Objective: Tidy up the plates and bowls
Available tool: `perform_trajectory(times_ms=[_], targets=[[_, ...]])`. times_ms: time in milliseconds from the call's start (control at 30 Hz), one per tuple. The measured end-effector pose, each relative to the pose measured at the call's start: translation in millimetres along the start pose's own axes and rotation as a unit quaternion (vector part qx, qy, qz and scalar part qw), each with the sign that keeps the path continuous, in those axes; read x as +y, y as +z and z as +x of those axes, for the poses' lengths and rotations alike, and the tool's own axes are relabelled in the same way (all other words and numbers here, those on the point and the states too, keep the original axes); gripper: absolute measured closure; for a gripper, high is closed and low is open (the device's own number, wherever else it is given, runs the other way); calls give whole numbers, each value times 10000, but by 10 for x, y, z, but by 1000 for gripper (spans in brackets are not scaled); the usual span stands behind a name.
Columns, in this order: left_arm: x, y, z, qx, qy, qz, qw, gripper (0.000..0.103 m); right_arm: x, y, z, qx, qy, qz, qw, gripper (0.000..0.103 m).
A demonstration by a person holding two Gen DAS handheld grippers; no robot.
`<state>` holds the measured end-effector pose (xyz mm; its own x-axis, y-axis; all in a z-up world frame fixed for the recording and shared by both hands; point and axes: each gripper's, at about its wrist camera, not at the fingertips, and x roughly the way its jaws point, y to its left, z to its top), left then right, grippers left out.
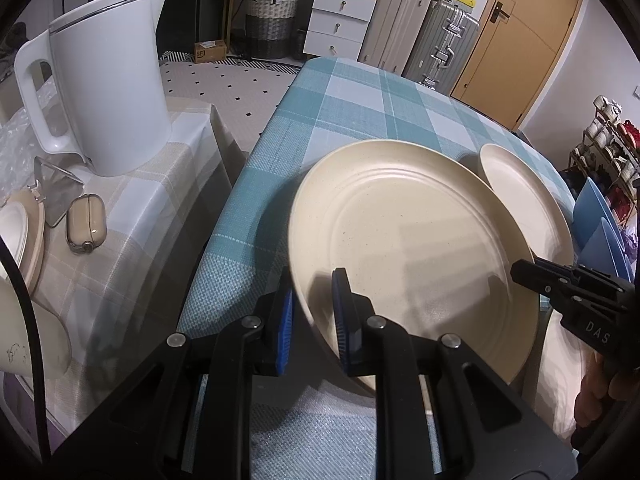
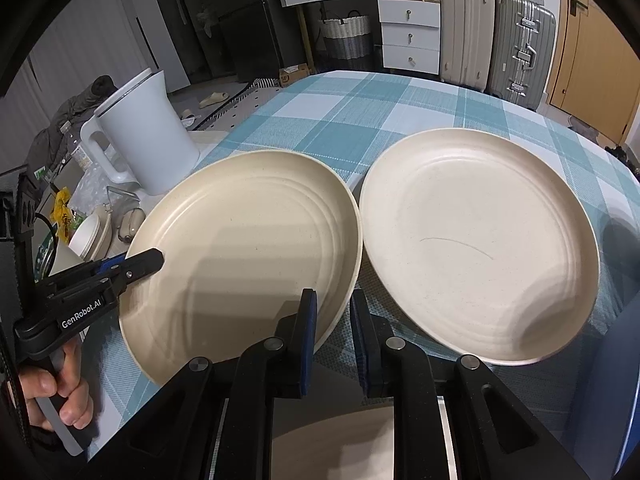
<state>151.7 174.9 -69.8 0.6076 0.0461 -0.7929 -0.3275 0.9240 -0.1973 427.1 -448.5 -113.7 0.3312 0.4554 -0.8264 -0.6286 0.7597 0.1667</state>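
Observation:
Two cream plates are on the teal plaid tablecloth (image 2: 360, 112). Both grippers hold the left plate (image 1: 400, 240) (image 2: 248, 248) at opposite rims. My left gripper (image 1: 314, 280) is shut on its left rim, one blue pad above and one below the edge; its tip (image 2: 158, 258) also shows in the right wrist view. My right gripper (image 2: 334, 294) is shut on the plate's right rim, its tip (image 1: 520, 272) showing in the left wrist view. The second plate (image 2: 480, 240) (image 1: 520, 200) lies flat just to the right, its edge close against the held one.
A white kettle (image 1: 108, 92) (image 2: 148, 140) stands on a beige-clothed side table to the left, with an earbud case (image 1: 86, 224) and a lidded bowl (image 1: 20, 236). Blue dishes (image 1: 596, 216) stand upright past the table's right edge. Suitcases (image 2: 520, 40) and drawers line the back.

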Motion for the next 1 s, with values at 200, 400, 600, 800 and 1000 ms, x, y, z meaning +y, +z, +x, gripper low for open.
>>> perform_trajectory(times_ms=[200, 400, 600, 800, 1000], targets=[[-26, 5, -100, -67, 8, 46, 10000, 88, 12, -7, -90, -88, 11, 3, 10000, 86], [-60, 3, -261, -171, 6, 72, 9998, 88, 33, -21, -224, -196, 20, -11, 9998, 86], [-118, -6, -468, -299, -39, 138, 9995, 88, 52, -42, -419, -328, 6, -4, 9995, 86], [-231, -34, -658, -388, -117, 223, 9989, 88, 36, -124, -662, -472, -51, 53, 9989, 86], [-386, -58, -861, -481, -208, 348, 9980, 88, 15, -188, -923, -601, -131, 70, 9981, 86]])
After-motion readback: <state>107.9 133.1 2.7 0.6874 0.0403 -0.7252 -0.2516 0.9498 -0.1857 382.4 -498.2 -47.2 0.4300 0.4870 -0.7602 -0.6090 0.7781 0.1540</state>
